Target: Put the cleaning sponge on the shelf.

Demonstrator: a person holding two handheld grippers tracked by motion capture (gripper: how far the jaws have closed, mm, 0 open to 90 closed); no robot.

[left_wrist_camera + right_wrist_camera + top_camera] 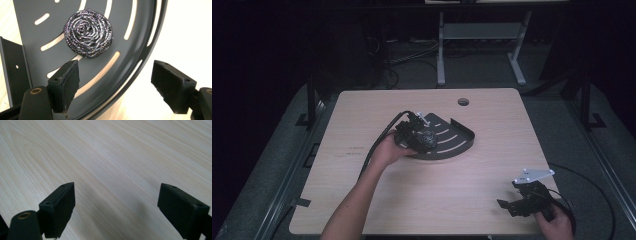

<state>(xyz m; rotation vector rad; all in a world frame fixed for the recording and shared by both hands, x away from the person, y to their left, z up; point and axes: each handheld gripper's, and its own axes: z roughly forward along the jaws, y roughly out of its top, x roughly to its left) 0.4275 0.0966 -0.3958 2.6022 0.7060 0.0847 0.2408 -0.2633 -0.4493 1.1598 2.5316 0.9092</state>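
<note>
Steel scourer (88, 33) unlabelled, on slotted tray (130, 57)

**Matt metal, bright wire, pale wood**

The scouring pad (88, 33) is a coil of fine metal wire, rough and glinting with a silvery, faintly purple sheen. It lies on a slotted corner shelf (140, 37) of dark grey sheet metal, smooth with a matt painted look. The surface (105, 157) is light wood or wood laminate, smooth, its grain clearly visible. The fingers (65, 85) of the left gripper (120, 87) look like matt black plastic faced with dull, slightly rough rubbery pads.
</note>
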